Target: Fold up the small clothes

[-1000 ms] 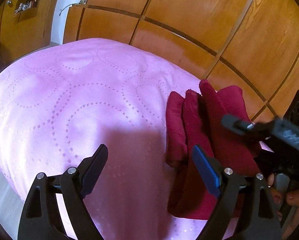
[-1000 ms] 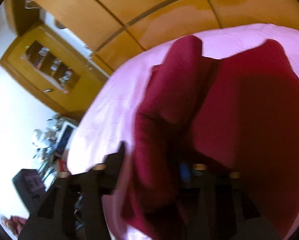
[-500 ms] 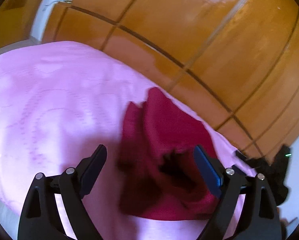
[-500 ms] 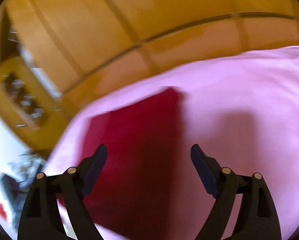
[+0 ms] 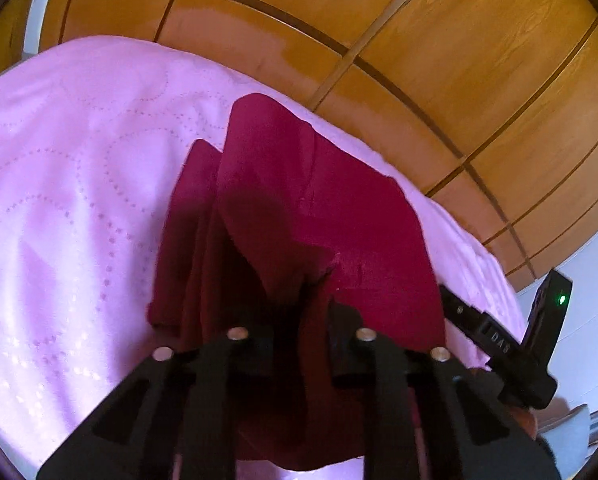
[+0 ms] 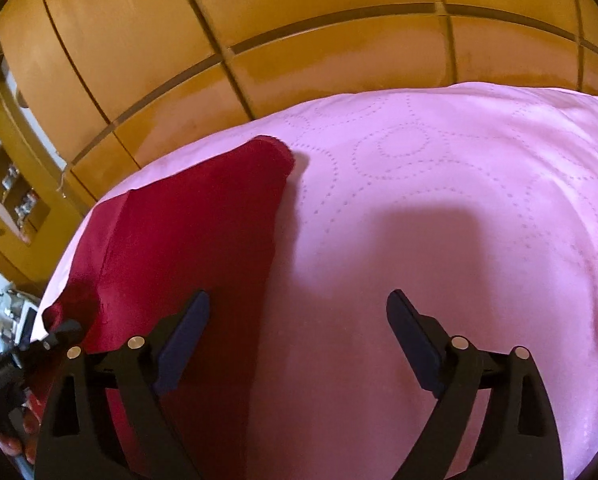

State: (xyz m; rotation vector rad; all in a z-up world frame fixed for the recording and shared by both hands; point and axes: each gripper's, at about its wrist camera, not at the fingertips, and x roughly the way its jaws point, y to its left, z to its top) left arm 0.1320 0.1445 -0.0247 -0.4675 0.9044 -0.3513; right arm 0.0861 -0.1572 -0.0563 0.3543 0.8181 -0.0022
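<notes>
A dark red garment point(image 5: 319, 208) lies partly folded on the pink bedspread point(image 5: 79, 168). My left gripper point(image 5: 301, 312) is shut on the garment's near edge, which bunches between its fingers. In the right wrist view the same garment point(image 6: 195, 232) lies flat at the left on the bedspread point(image 6: 439, 200). My right gripper point(image 6: 299, 340) is open and empty just above the bedspread, with its left finger over the garment's right edge. The right gripper's body point(image 5: 499, 344) also shows at the right of the left wrist view.
Wooden wardrobe doors point(image 5: 419, 40) stand close behind the bed. A wooden shelf unit point(image 6: 7, 184) with small items is at the far left of the right wrist view. The bed's edge falls away at the lower left of the left wrist view.
My left gripper has shut on the near edge of the red garment. My right gripper let go of the garment about a second ago and now hovers open beside it.
</notes>
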